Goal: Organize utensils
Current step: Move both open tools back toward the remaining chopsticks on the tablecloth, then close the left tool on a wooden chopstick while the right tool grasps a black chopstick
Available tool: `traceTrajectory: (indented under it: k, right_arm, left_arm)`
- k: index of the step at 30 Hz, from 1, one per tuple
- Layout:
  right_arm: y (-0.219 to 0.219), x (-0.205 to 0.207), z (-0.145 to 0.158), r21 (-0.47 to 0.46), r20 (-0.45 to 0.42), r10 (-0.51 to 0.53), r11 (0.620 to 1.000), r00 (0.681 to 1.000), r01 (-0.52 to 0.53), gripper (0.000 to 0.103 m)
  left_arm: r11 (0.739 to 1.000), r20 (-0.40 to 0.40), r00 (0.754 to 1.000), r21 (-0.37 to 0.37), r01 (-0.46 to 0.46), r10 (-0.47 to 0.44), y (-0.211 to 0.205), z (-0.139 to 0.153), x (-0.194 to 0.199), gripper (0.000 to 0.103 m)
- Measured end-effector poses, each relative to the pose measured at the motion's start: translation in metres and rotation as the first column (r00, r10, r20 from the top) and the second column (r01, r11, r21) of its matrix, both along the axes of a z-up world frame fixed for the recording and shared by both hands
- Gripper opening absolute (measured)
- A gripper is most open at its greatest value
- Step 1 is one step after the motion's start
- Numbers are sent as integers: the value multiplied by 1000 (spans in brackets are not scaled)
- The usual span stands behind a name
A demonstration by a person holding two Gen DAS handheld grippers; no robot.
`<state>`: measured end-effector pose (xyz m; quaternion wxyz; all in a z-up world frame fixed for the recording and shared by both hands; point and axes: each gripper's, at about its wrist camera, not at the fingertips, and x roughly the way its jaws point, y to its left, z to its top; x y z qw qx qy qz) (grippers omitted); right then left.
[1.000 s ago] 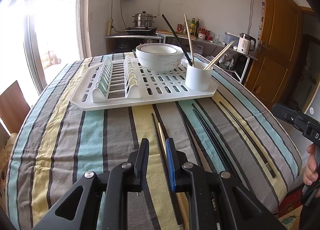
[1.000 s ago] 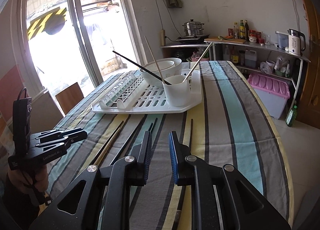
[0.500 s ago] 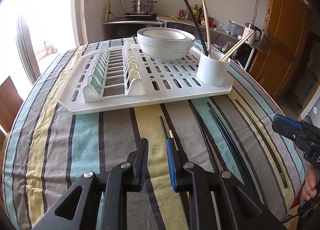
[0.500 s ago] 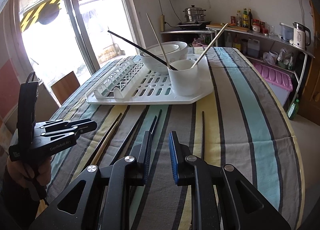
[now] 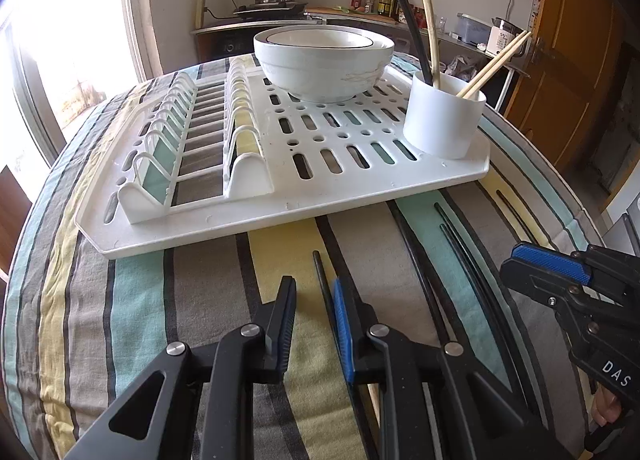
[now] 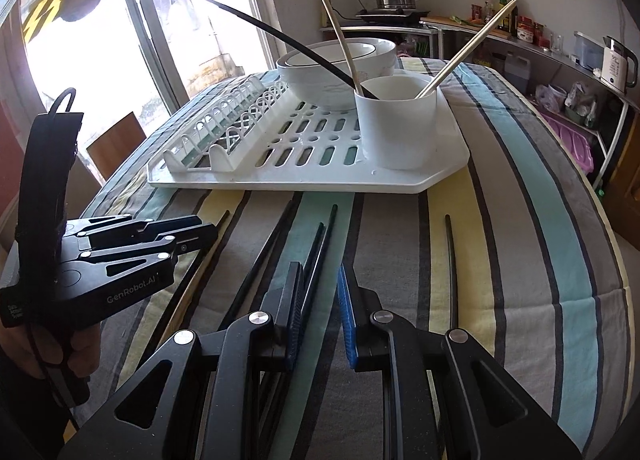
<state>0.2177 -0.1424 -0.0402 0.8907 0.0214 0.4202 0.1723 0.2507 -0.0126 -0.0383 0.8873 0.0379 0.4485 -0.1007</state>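
Several black chopsticks lie on the striped tablecloth in front of a white drying rack (image 5: 304, 200). My left gripper (image 5: 314, 288) is open and empty, low over one black chopstick (image 5: 322, 272) whose tip runs beside its right finger. My right gripper (image 6: 318, 274) is open and empty, with a pair of black chopsticks (image 6: 318, 244) running between its fingers. Another black chopstick (image 6: 451, 256) lies alone to its right. A white cup (image 6: 394, 124) at the rack's right corner holds one black and a few wooden chopsticks; it also shows in the left wrist view (image 5: 442, 116).
Stacked white bowls (image 5: 324, 60) sit on the rack behind the cup. The rack's plate slots (image 5: 180, 140) stand at its left. Each gripper shows in the other's view: the right one (image 5: 560, 272), the left one (image 6: 120, 248). A kitchen counter and door lie beyond the table.
Both grippers have moved forward and down toward the chopsticks and the rack, which now looks much closer. Both stay open and empty.
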Motion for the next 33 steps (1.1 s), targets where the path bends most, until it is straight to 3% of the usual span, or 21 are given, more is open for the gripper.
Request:
traceTrajectory:
  k: [13, 22, 29, 33]
  right_arm:
    - [13, 14, -13, -95, -26, 20, 995, 999, -23, 18]
    - [9, 23, -13, -170, -38, -17, 985, 999, 10, 18]
    - [14, 27, -12, -190, -50, -29, 982, 998, 19, 18]
    - [12, 28, -13, -177, -54, -27, 984, 998, 17, 11]
  left_arm:
    - [999, 23, 999, 31, -43, 43, 11, -1, -4, 19]
    - [996, -14, 996, 17, -84, 84, 19, 2, -12, 19]
    - [993, 12, 996, 80, -92, 91, 5, 0, -13, 21]
    - [993, 21, 995, 75, -95, 94, 6, 0, -14, 20]
